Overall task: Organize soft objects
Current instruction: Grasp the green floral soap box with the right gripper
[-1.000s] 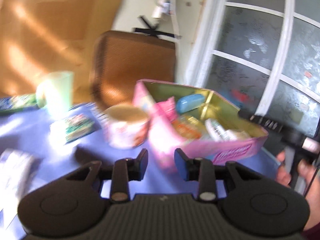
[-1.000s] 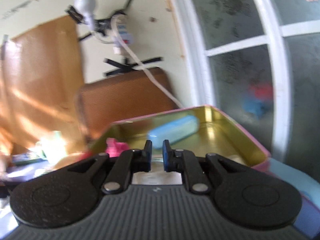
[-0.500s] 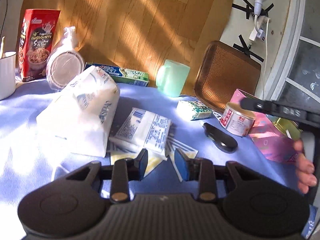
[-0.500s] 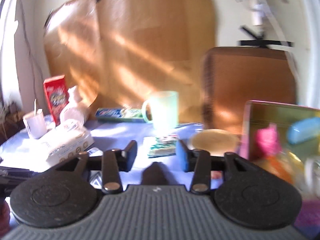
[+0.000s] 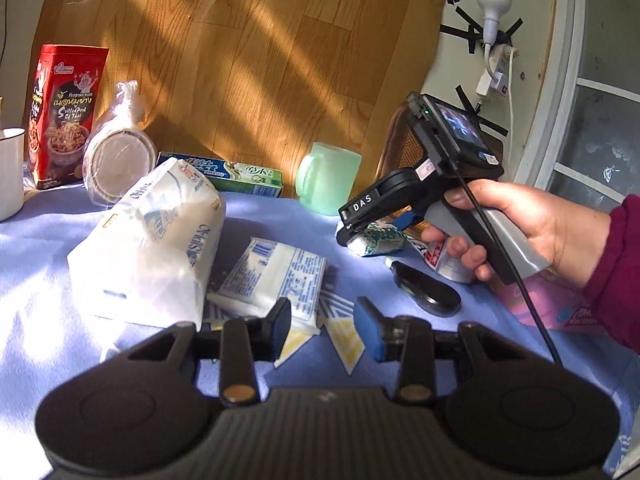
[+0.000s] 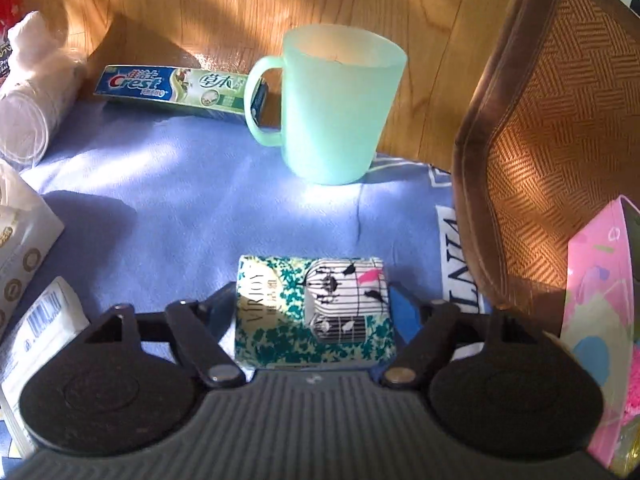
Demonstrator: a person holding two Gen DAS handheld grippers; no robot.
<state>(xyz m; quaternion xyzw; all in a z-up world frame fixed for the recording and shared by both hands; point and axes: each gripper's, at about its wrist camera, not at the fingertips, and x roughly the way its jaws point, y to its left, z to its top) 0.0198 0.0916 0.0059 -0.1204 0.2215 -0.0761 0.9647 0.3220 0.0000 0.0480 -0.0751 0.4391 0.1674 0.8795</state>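
A small green-and-white patterned tissue pack (image 6: 314, 312) lies on the blue cloth between the fingers of my right gripper (image 6: 314, 308). The jaws stand wide on both sides of the pack. It also shows in the left wrist view (image 5: 378, 240), under the right gripper's tip (image 5: 352, 228). My left gripper (image 5: 324, 330) is open and empty above a flat white tissue pack (image 5: 276, 276). A large white tissue bag (image 5: 156, 240) lies to its left. The pink tin box (image 6: 600, 320) stands at the right.
A green mug (image 6: 336, 104) and a toothpaste box (image 6: 172, 88) stand behind the small pack. A brown woven tray (image 6: 560, 140) leans at the right. A black case (image 5: 428, 290), a red box (image 5: 64, 108), wrapped cups (image 5: 116, 152) and a white mug (image 5: 8, 172) are on the cloth.
My right gripper swung from the pink tin over to the small patterned pack, opened wide and came down around it. My left gripper turned left toward the white packs.
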